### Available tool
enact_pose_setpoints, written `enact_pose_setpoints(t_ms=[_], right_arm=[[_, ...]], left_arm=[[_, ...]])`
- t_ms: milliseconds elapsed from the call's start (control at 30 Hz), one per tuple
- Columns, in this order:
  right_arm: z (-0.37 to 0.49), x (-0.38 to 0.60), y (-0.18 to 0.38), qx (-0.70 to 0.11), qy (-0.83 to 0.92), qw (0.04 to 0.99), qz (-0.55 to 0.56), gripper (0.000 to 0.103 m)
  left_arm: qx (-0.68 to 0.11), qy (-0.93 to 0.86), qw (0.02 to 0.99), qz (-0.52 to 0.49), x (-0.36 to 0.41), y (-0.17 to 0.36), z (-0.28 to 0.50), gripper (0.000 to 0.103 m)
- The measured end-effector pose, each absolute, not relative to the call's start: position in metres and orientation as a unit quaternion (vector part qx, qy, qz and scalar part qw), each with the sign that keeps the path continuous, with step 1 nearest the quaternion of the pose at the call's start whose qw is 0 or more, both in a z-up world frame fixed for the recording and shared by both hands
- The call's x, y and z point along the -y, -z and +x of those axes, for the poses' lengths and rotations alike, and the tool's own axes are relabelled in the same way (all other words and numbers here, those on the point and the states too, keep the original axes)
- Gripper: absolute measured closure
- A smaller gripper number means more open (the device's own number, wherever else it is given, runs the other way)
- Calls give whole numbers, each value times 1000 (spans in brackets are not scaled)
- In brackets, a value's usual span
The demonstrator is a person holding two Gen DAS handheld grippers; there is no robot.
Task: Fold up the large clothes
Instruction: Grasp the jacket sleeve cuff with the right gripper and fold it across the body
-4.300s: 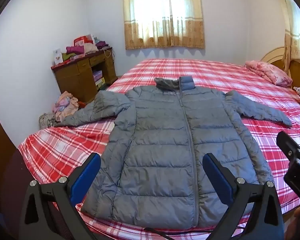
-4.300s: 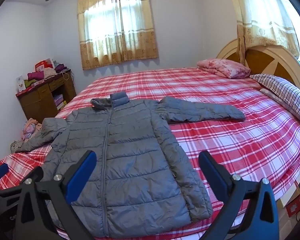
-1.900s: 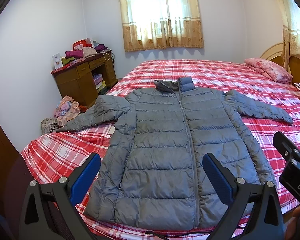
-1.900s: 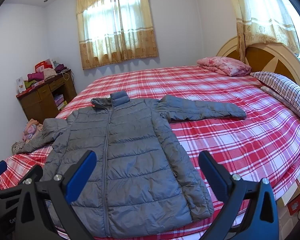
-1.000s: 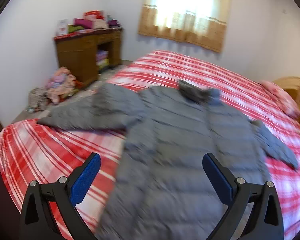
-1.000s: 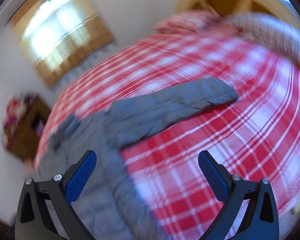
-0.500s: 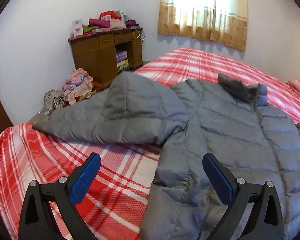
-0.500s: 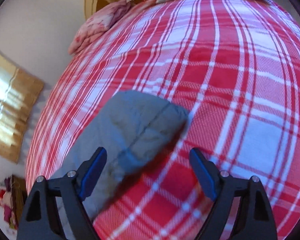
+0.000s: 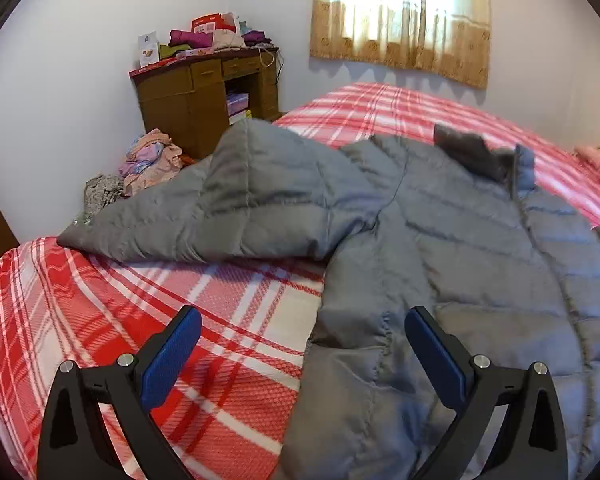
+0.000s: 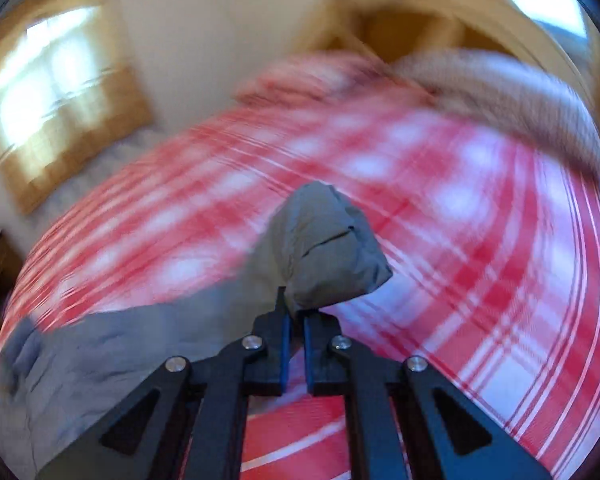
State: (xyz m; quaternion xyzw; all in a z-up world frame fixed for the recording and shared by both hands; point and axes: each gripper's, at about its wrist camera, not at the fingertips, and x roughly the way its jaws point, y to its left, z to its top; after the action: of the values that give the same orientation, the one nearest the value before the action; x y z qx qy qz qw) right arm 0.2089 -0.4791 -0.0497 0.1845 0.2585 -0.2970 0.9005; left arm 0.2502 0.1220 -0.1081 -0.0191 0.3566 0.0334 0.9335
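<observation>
A grey quilted puffer jacket (image 9: 460, 248) lies front up on the red plaid bed (image 9: 220, 312). Its one sleeve (image 9: 204, 216) stretches out to the left towards the bed's edge. My left gripper (image 9: 303, 350) is open and empty, low over the jacket's side edge below that sleeve. In the right wrist view my right gripper (image 10: 295, 322) is shut on the cuff end of the jacket's other sleeve (image 10: 328, 256) and holds it lifted off the bed (image 10: 480, 280). That view is blurred by motion.
A brown wooden desk (image 9: 204, 100) piled with clothes and boxes stands by the wall left of the bed. A heap of clothes (image 9: 148, 164) lies on the floor beside it. A curtained window (image 9: 400, 12) is behind the bed. Pillows and a wooden headboard show blurred (image 10: 480, 76).
My right gripper has closed on the sleeve cuff and lifted it; half a second ago it was open over it. My left gripper has moved a little closer to the jacket's side.
</observation>
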Motion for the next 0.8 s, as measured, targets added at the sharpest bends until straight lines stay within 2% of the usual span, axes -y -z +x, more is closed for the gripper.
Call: enact_pose_setpoints(t_ms=[167, 267, 467, 633, 700, 733, 767, 800], right_arm=[[239, 337, -2, -255, 142, 952, 93, 95], [263, 246, -2, -270, 40, 960, 68, 95], [301, 88, 49, -316, -121, 940, 53, 96], [328, 15, 102, -341, -184, 921, 37, 95], [333, -5, 120, -342, -206, 916, 42, 86], [333, -12, 125, -344, -216, 913, 43, 67], [334, -15, 131, -355, -234, 904, 49, 33], [334, -12, 131, -354, -243, 901, 60, 23]], left_arm=[[-339, -28, 940, -35, -141, 80, 234, 1], [-329, -33, 943, -30, -151, 69, 229, 1], [-320, -53, 945, -46, -188, 63, 221, 1], [-323, -69, 943, -44, -205, 70, 223, 1], [-325, -70, 942, -41, -211, 73, 226, 1], [-328, -71, 941, -41, -213, 74, 228, 1], [-329, -71, 941, -43, -214, 76, 231, 1], [-331, -69, 940, -45, -214, 77, 233, 1]])
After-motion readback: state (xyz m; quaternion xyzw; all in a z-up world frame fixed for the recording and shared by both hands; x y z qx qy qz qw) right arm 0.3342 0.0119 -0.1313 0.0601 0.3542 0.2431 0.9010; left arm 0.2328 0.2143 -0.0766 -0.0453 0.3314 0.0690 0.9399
